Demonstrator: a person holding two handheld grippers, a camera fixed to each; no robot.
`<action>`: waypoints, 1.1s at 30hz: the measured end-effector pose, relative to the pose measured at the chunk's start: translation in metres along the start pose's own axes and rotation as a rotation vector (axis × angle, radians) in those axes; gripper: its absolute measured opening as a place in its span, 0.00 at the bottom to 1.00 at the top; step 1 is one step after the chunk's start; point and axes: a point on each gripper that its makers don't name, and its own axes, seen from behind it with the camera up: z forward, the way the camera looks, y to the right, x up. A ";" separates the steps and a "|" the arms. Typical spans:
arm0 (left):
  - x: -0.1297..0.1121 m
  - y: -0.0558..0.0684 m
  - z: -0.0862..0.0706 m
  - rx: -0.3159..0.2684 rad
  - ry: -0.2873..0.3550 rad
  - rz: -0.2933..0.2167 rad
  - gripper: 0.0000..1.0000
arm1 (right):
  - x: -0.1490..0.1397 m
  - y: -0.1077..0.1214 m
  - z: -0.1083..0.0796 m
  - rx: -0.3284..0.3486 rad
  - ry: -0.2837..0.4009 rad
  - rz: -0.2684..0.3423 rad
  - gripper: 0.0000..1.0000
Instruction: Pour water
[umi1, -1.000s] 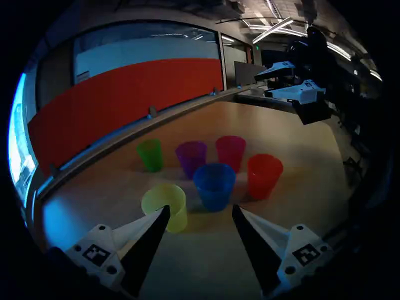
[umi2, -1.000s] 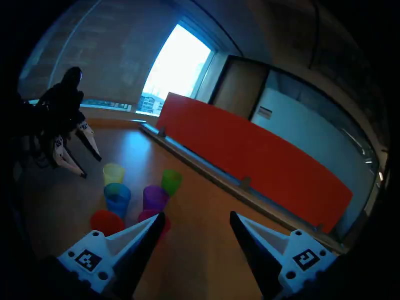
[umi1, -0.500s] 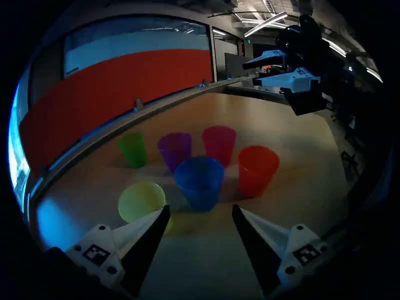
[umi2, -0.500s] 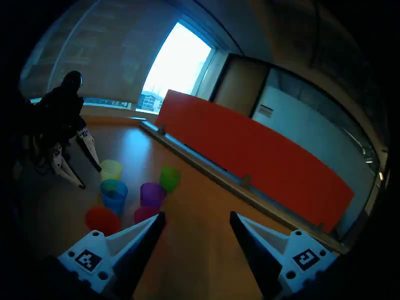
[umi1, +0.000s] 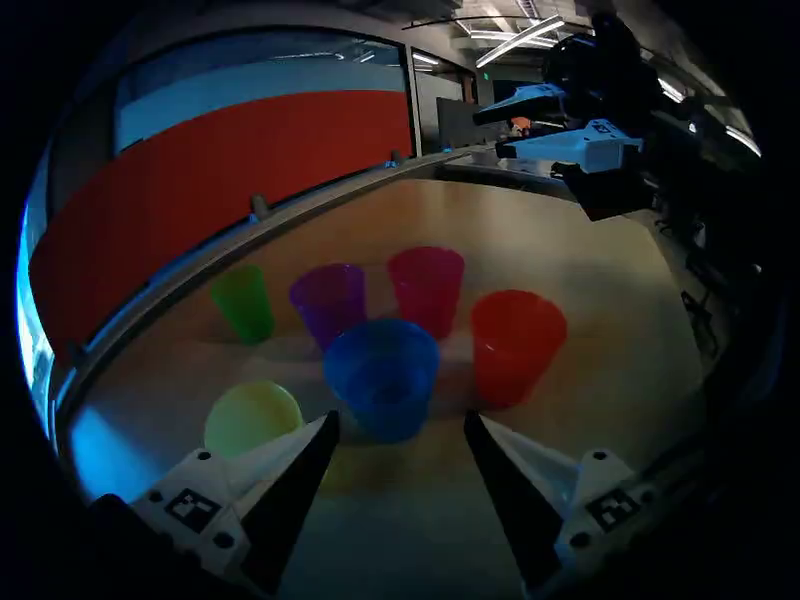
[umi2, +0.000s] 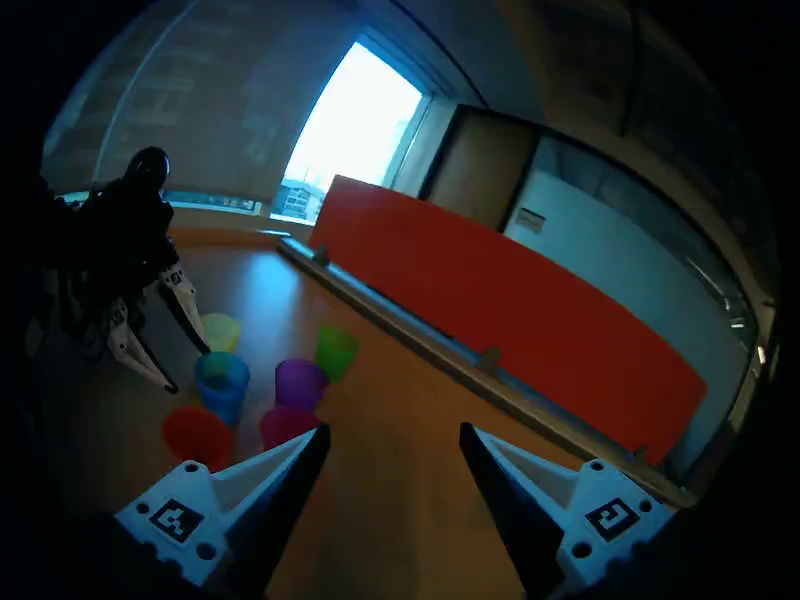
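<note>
Pour not yet started: left gripper (umi1: 400, 418) spread and empty just short of the blue cup (umi1: 382, 375), right gripper (umi2: 394, 430) spread and empty, well back.

A broad orange-brown wooden tabletop (umi1: 610, 270) ran back to a grey metal rail (umi1: 300, 212) along its far edge. Just behind the rail stood a long red partition panel (umi1: 230, 150). A bright window (umi2: 350, 140) glowed beside a brown wooden door (umi2: 480, 170), and strip lights (umi1: 515, 40) hung overhead.
</note>
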 end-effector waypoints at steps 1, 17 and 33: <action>0.001 0.000 0.002 -0.002 0.002 0.000 0.92 | 0.000 0.000 0.000 -0.001 0.000 0.000 1.00; 0.014 -0.010 0.024 0.013 0.015 0.008 0.92 | -0.010 0.010 0.002 -0.014 -0.010 0.012 1.00; 0.027 -0.014 0.042 0.023 0.005 0.028 0.92 | -0.013 0.010 0.000 -0.013 -0.007 0.014 1.00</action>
